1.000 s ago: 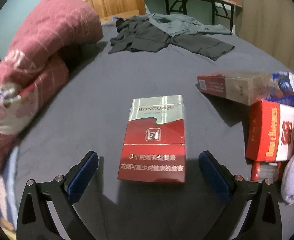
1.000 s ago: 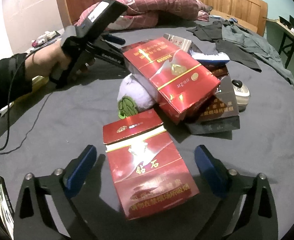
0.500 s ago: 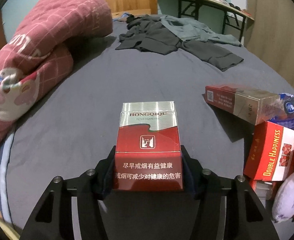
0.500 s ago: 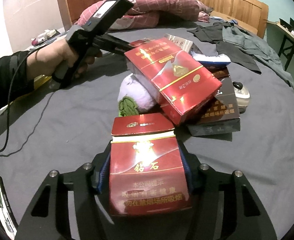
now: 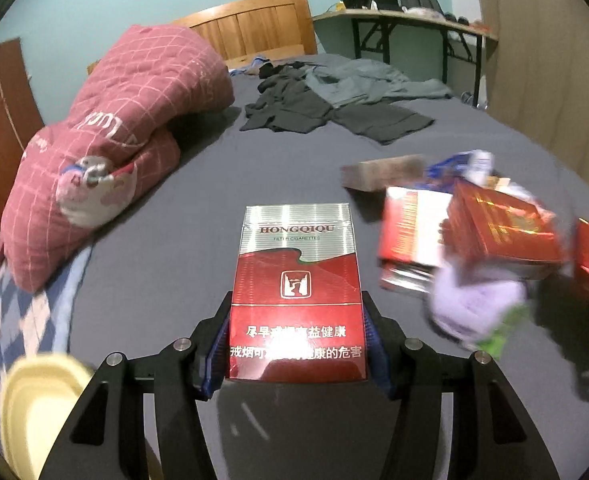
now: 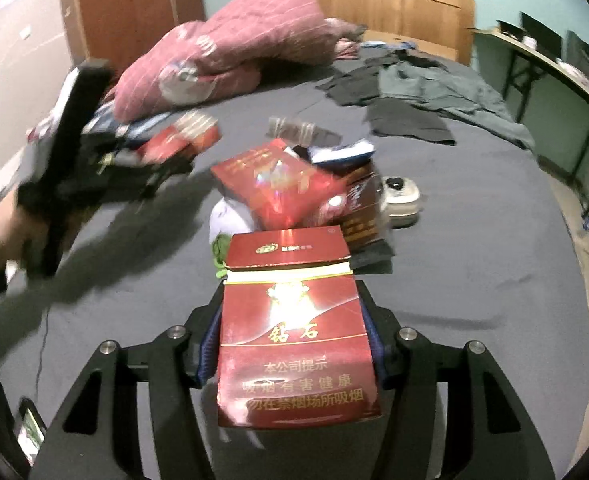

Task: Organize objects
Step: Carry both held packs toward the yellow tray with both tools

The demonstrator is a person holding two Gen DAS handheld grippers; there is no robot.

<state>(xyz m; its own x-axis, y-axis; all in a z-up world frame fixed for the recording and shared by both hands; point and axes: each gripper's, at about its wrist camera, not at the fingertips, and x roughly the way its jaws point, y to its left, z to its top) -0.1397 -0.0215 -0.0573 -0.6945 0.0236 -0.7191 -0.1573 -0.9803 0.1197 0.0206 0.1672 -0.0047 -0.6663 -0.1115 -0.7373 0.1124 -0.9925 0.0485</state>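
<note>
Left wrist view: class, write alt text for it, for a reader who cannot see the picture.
The left gripper is shut on a red and silver Hongqiqu cigarette pack, above a dark grey bedsheet. A blurred pile of red packs lies to the right, and a pink quilt to the left.

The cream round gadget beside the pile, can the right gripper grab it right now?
Probably not: the right gripper is shut on a red cigarette pack, so the cream gadget would have to wait.
</note>
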